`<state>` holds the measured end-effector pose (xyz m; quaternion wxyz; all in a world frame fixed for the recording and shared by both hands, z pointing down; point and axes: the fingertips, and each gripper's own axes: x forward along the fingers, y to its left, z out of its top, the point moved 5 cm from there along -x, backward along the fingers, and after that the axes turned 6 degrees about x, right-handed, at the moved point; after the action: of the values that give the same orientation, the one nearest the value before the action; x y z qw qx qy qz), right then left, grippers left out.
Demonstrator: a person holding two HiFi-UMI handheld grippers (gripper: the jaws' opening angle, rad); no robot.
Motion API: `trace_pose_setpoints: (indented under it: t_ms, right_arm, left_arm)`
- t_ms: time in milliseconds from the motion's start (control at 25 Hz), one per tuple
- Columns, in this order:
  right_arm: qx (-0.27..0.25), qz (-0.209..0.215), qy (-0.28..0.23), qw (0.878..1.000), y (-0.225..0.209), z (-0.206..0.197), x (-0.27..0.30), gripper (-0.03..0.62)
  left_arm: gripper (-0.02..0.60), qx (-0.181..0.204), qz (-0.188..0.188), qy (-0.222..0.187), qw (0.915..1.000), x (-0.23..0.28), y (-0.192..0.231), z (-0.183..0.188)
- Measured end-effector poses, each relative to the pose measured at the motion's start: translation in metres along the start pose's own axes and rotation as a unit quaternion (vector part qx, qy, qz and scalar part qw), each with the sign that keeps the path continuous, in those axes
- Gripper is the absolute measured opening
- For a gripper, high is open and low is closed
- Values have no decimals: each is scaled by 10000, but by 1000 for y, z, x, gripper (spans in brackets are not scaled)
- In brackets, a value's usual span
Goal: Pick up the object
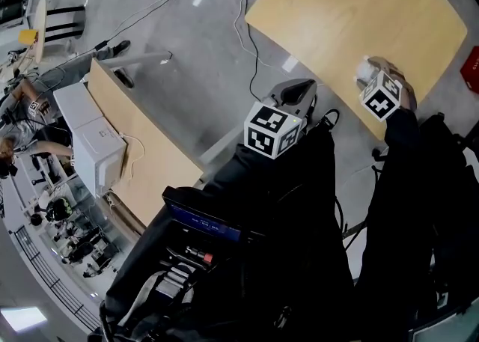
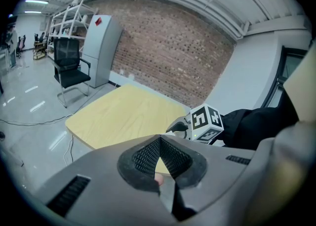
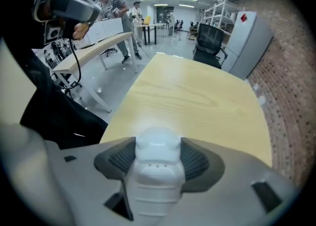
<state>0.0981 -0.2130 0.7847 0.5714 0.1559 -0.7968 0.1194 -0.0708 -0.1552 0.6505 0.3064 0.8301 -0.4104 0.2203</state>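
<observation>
Only in the right gripper view is the grasp being shown: the white object (image 3: 157,180) is being clasped between the pads of the right gripper (image 3: 158,156), at the near edge of the wooden table (image 3: 197,96). In the head view it is being largely hidden by the marker cube (image 1: 382,96). The right gripper is being pointed steeply down; the left gripper (image 2: 160,163) is being held beside the table, tilted gently downward, jaws pressed together on nothing
</observation>
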Motion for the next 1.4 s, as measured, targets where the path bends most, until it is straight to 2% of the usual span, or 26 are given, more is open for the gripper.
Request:
trace_pose_setpoints:
  t_ms: [360, 600, 760, 960, 1400]
  right_arm:
    - [453, -567, -950, 9928, -3, 9, -32, 293]
    - [911, -1083, -1777, 9739, -7, 18, -64, 293]
    - [1245, -1519, -2363, 9516, -12, 27, -97, 293]
    - [1620, -2065, -3062, 9151, -14, 40, -157, 293]
    - [2028, -2904, -4024, 8442, 3, 48, -281, 293]
  left_arm:
    - [0, 36, 0, -40, 10000, -5, 3, 2]
    - [0, 129, -32, -41, 9999, -8, -2, 6]
    - [0, 210, -23, -73, 9998, -9, -3, 9]
    - [0, 349, -40, -258, 9991, -17, -8, 25]
    - [0, 708, -227, -987, 9923, -40, -43, 89]
